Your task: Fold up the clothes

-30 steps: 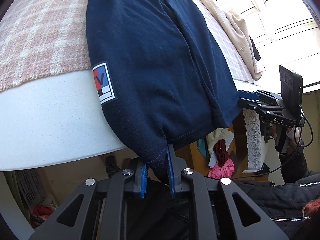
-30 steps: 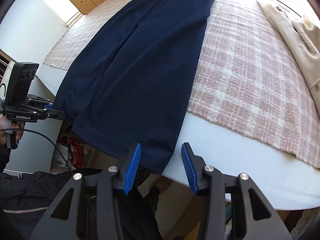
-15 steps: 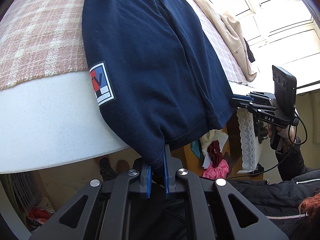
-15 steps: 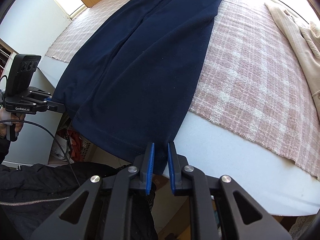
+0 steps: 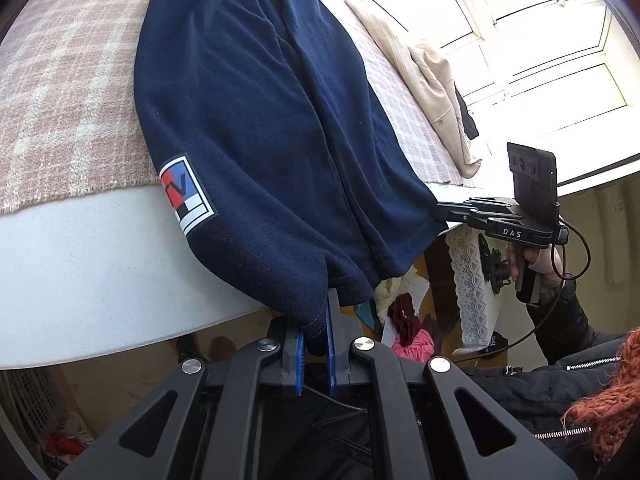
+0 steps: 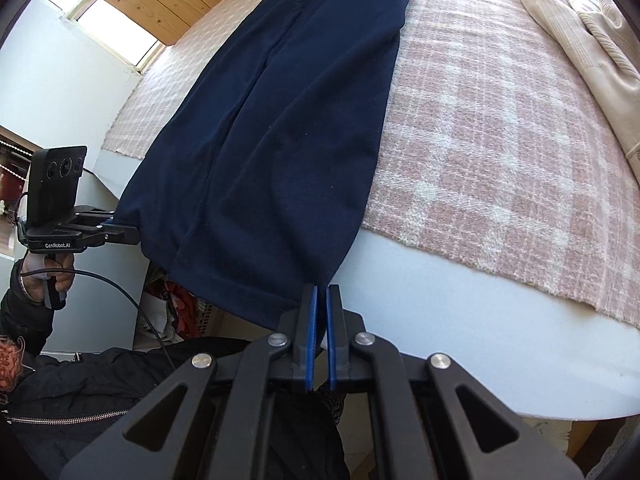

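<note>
Daylight from windows falls on a white table spread with a pink check cloth, on which a navy garment lies lengthwise, its hem hanging over the near edge toward both claws. Left claw: blue pads closed on the hem corner just below the sewn patch, cloth bunched between them. Right claw: pads drawn almost together on the opposite hem corner, cloth pinched at their tips; the table edge runs off to its right. Each claw appears side-on in the other's view, level with the hem. A cream garment lies far beyond the right claw, well apart from the navy one. Judged handling: soft, light knit, limp and not fragile; it will sag between two holds and may drag on the rough cloth. Corner holds on the stitched hem, as here, look soundest, since the doubled seam resists slipping and keeps the edge straight for folding.
</note>
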The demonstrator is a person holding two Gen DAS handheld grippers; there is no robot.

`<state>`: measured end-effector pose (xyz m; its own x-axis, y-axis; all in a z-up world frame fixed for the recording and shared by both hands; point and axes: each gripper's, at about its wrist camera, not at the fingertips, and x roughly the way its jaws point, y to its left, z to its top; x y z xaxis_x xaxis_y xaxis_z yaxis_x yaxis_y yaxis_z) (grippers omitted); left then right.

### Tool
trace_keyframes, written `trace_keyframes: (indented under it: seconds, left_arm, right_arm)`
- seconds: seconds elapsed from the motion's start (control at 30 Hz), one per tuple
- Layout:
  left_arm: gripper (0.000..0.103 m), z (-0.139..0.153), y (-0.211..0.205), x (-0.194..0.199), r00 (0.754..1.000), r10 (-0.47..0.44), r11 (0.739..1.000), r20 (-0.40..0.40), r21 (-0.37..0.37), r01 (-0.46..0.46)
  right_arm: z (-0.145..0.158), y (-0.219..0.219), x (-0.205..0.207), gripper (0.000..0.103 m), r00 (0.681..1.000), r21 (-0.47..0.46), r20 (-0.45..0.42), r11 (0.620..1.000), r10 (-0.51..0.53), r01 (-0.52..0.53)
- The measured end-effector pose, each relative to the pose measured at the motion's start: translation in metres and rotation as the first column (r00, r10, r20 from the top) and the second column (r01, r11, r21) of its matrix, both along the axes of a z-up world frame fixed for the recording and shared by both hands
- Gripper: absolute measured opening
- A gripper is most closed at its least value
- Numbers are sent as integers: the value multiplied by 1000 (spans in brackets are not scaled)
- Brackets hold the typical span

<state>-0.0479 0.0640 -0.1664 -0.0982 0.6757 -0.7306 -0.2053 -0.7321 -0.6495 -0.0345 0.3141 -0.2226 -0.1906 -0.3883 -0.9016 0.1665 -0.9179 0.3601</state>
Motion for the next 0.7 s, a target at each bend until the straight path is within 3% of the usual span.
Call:
trace_keyframes:
  seconds: [0.23,0.33,0.5,0.7]
  left_arm:
    - [7,14,-12,-15,1000,18,998,-14,63,-17]
    - [7,20,-10,-33,1000,6,998,-29,56,-5]
    - [7,18,6,-79,996,-53,997,-68,-50,50]
    - [10,2,24,-96,992,-125,986,-19,-110,122]
  right_arm:
    - [21,17,-10,5,1000,-34,-19,999,3,-3]
    - [35,15,-23,5,998,14,-59,999,31,-30]
    - [34,0,-53,5,992,112,-83,990,95,-85]
    - [16,-12,-71,10,984,216,-13,962,175,-168]
